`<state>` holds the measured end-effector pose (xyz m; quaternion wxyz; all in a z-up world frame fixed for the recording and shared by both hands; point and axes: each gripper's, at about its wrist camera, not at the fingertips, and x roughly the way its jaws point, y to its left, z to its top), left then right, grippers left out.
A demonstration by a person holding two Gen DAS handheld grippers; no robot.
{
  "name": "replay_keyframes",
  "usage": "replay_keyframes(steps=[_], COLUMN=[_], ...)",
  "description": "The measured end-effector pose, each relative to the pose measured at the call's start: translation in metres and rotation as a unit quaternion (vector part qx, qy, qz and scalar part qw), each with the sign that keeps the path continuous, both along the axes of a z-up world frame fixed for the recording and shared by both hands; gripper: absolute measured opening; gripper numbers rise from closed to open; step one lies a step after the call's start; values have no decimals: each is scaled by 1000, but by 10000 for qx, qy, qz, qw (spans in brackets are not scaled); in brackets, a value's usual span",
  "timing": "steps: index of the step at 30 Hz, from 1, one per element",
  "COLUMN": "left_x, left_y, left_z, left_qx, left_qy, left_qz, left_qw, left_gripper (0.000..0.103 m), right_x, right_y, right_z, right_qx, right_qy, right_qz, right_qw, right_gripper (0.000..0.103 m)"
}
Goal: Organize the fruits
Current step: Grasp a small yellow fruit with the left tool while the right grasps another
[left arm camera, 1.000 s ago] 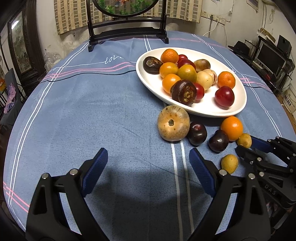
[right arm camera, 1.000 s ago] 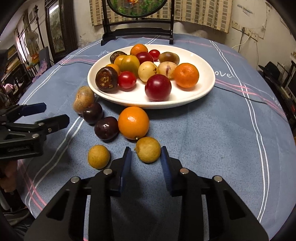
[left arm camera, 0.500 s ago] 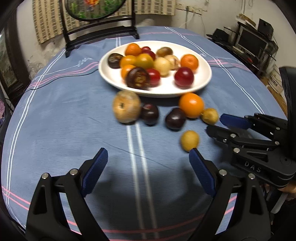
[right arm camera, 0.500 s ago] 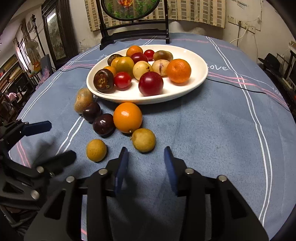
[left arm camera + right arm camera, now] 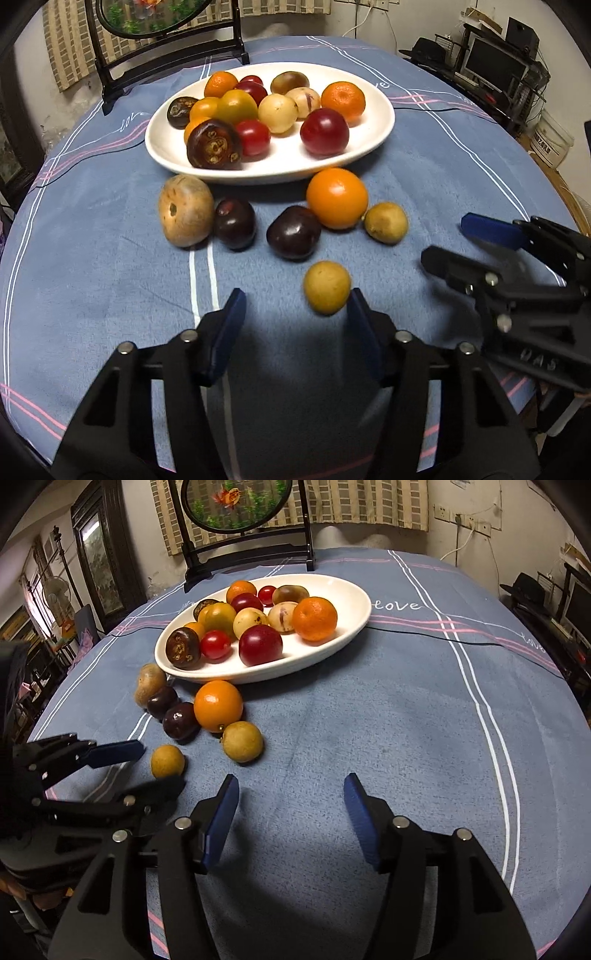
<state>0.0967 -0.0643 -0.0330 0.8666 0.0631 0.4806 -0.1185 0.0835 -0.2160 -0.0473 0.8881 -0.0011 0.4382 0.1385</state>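
A white oval plate [image 5: 373, 122] [image 5: 351, 602] holds several fruits. In front of it on the blue cloth lie a tan round fruit [image 5: 185, 210], two dark plums [image 5: 293, 232], an orange [image 5: 337, 197] [image 5: 218, 706] and a yellow-brown fruit [image 5: 386, 222] [image 5: 242, 741]. A smaller yellow fruit [image 5: 327, 287] [image 5: 167, 761] sits at the tips of my left gripper [image 5: 295, 314] [image 5: 162, 766]. Its jaws are closing, the fruit close to the right finger with a gap on the other side. My right gripper [image 5: 291, 797] [image 5: 445, 240] is opening over bare cloth, nothing between its fingers.
A round painted screen on a dark stand [image 5: 240, 506] [image 5: 166, 62] stands at the table's far edge behind the plate. A monitor and shelves [image 5: 495, 66] stand off the table to the right. The two grippers are close together near the front edge.
My left gripper has swung right to the small yellow fruit and its jaws have narrowed. My right gripper has drawn back from the yellow-brown fruit and spread its jaws.
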Motion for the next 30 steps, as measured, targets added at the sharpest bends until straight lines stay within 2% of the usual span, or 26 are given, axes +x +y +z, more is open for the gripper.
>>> replay_keyframes(steps=[1, 3, 5, 9, 15, 22, 26, 30], left_x=[1, 2, 1, -5, -6, -6, -5, -2], left_y=[-1, -4, -6, -7, 14, 30, 37, 42], left_z=[0, 1, 1, 3, 12, 10, 8, 7], left_qx=[5, 13, 34, 124, -62, -183, -229, -254], left_qy=[-16, -70, -127, -283, -301, -213, -195, -177], left_qz=[-20, -84, -159, -228, -41, 75, 131, 167], left_qw=[10000, 9999, 9998, 9993, 9995, 9996, 9995, 9994], left_gripper=[50, 33, 26, 26, 26, 26, 26, 26], right_x=[-1, 0, 0, -1, 0, 13, 19, 28], right_y=[0, 0, 1, 4, 18, 41, 56, 60], right_z=[0, 0, 0, 1, 2, -4, -6, -8], right_qx=[-26, -69, -128, -216, -36, -291, -670, -610], right_qy=[-14, -19, -23, -48, 22, 190, 123, 146], right_qz=[-4, -35, -79, -86, 280, 375, 397, 335], right_qw=[10000, 10000, 9999, 9997, 9996, 9987, 9969, 9975], right_gripper=[61, 61, 61, 61, 61, 61, 61, 61])
